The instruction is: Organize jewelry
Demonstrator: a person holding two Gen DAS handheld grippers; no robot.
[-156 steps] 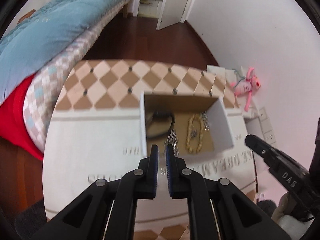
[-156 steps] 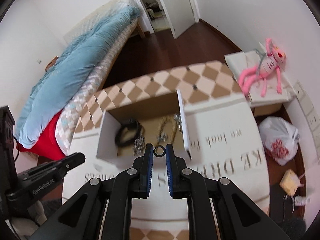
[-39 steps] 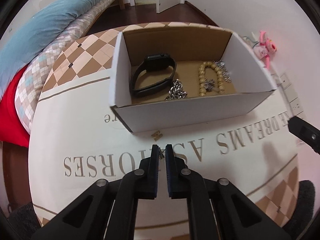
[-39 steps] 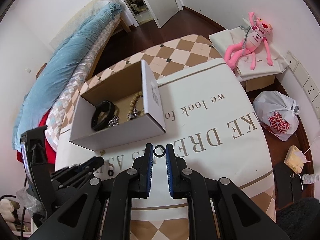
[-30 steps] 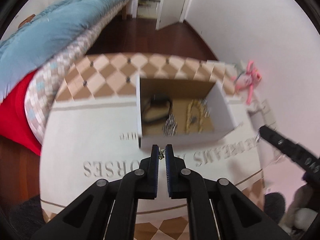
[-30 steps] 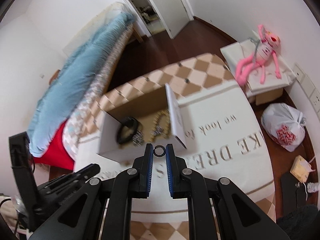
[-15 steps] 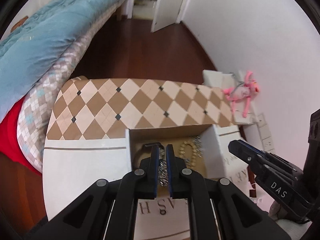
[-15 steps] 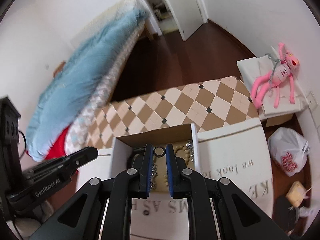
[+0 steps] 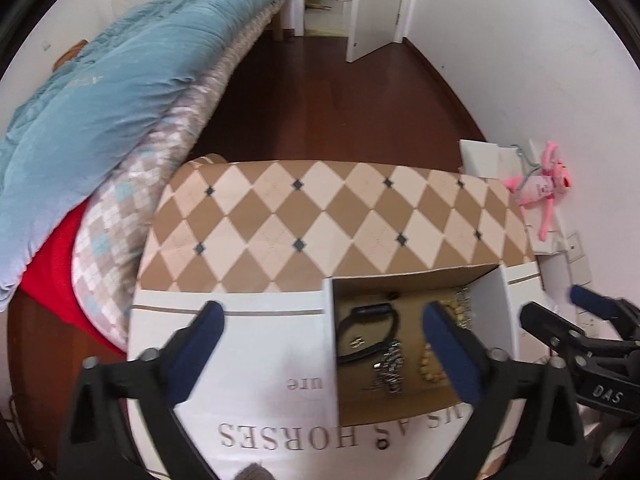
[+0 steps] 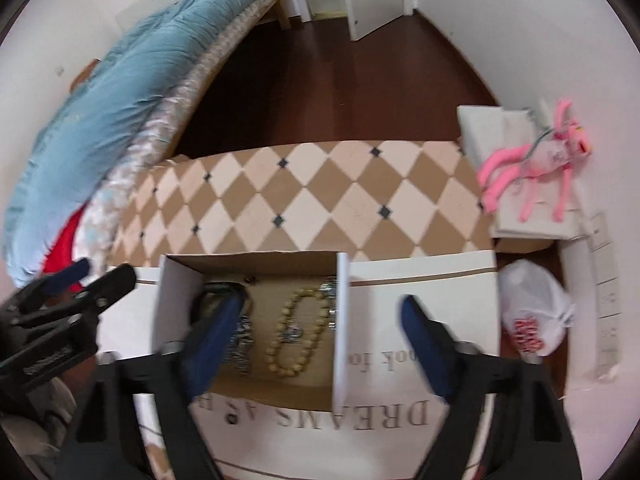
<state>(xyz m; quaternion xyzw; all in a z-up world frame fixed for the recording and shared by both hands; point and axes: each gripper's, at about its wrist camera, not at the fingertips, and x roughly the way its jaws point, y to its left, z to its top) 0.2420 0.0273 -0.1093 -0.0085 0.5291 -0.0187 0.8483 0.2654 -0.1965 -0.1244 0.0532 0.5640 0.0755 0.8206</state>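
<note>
An open cardboard box (image 9: 330, 344) (image 10: 342, 320) stands on the cloth-covered table. Inside lie a black watch band (image 9: 370, 332), a silver chain (image 9: 388, 372) (image 10: 240, 344), a beaded bracelet (image 10: 296, 336) (image 9: 430, 368) and a small gold earring (image 9: 357, 343). My left gripper (image 9: 320, 320) is open and empty above the box's left wall. My right gripper (image 10: 324, 312) is open and empty above the box. A small ring (image 9: 382, 446) (image 10: 231, 420) lies on the cloth in front of the box.
The table carries a white printed cloth (image 9: 256, 360) with a diamond-pattern border (image 9: 320, 224). A bed with a blue duvet (image 9: 100, 92) is at the left. A pink plush toy (image 10: 536, 164) and a white plastic bag (image 10: 532, 320) are at the right.
Both grippers were shut half a second ago, the left on a small earring, the right on a ring. Both are now wide open above the box, and the earring lies inside.
</note>
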